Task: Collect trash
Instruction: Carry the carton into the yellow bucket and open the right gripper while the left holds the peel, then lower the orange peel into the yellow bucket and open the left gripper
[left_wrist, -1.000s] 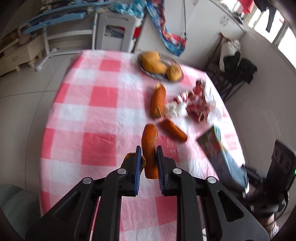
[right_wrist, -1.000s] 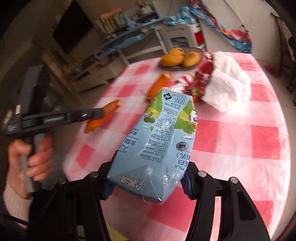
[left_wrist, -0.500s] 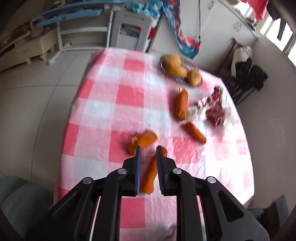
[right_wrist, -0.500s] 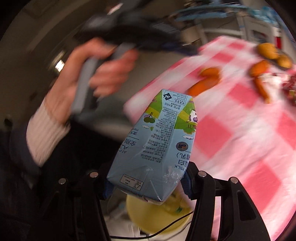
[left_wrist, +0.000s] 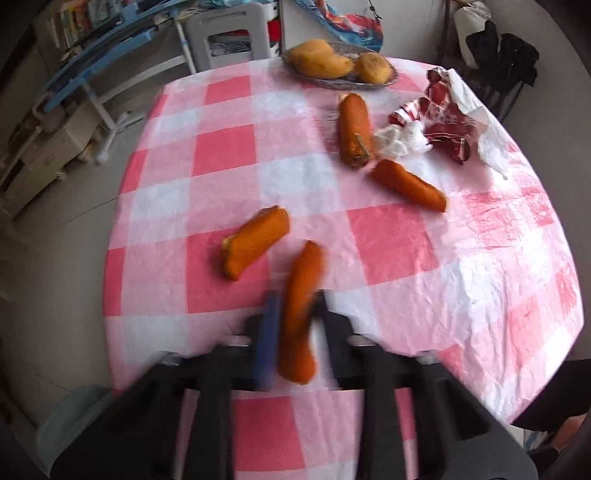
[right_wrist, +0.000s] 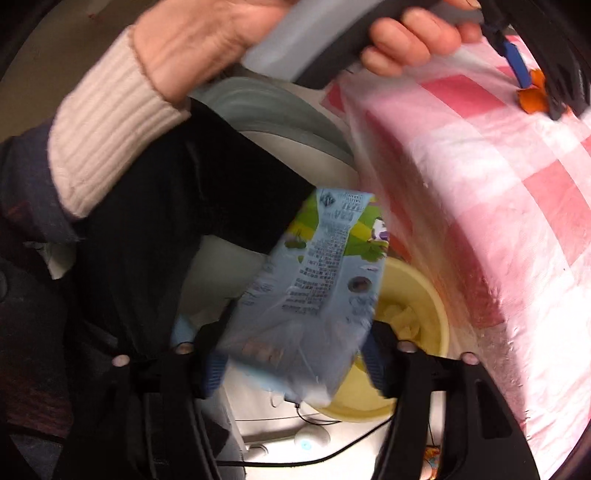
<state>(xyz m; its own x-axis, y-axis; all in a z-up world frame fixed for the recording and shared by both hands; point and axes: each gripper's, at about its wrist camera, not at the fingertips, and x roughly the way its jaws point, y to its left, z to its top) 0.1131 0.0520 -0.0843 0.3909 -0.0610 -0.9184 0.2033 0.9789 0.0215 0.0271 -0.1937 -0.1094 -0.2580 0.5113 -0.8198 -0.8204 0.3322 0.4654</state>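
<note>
My left gripper (left_wrist: 293, 310) is shut on an orange peel piece (left_wrist: 301, 310) and holds it above the near edge of the pink checked table (left_wrist: 424, 288). It also shows in the right wrist view (right_wrist: 532, 94). Three more orange peel pieces (left_wrist: 255, 240) lie on the cloth, with red wrappers (left_wrist: 443, 125) and white tissue (left_wrist: 402, 142) at the far right. My right gripper (right_wrist: 295, 354) holds a light blue milk carton (right_wrist: 317, 291) beside the table, over a yellow bin (right_wrist: 417, 321) on the floor. The blurred carton looks loose between the jaws.
A plate of yellow fruit (left_wrist: 340, 66) stands at the table's far edge. A white chair (left_wrist: 225, 33) and blue shelving (left_wrist: 96, 62) stand behind the table. A grey-green lidded bin (right_wrist: 280, 110) and cables (right_wrist: 314, 458) are on the floor by the yellow bin.
The right gripper swung from above the table down beside it, over the yellow bin, and the carton has tilted and slipped forward. The left gripper drew back toward the table's near edge with its peel.
</note>
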